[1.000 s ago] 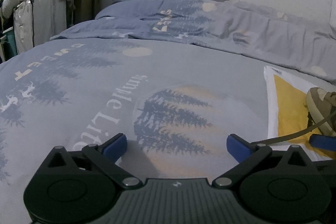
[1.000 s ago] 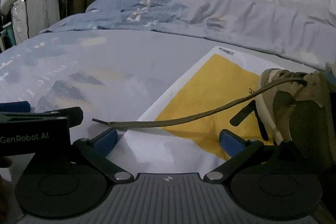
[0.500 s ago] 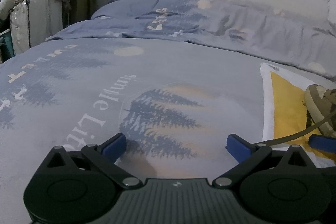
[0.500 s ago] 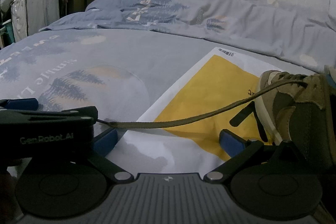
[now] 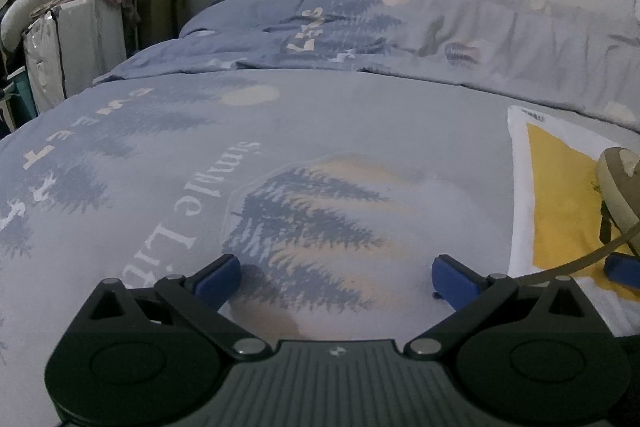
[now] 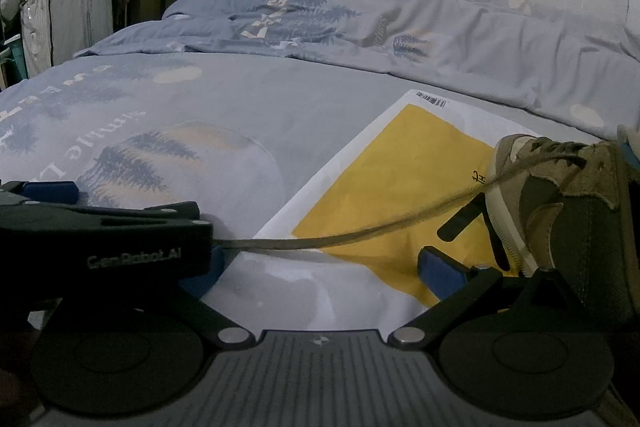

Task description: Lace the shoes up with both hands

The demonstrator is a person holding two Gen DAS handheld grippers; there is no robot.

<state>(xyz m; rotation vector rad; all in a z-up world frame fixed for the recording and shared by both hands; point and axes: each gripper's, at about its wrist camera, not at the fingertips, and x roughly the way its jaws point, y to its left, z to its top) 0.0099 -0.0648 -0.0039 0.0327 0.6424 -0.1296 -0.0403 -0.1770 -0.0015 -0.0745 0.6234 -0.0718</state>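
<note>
Leftmost, the left gripper hovers low over the bed with its blue pads spread wide and nothing between them. Right of it, a tan lace stretches taut from the shoe, which rests on a yellow-and-white mailer bag at the bed's right side. In the right wrist view the lace's long axis runs nearly level, left to right, rising toward the shoe's eyelets; its free end passes behind the left gripper's black body, so the tip is hidden and I cannot tell whether anything grips it there. The right gripper sits just under the lace, its pads also spread and holding nothing. Judging by this, the right gripper is the nearer one to the lace's middle span, the left to its end. The shoe's far side is cut off at the frame edge, and the eyelets are too dim to count.
</note>
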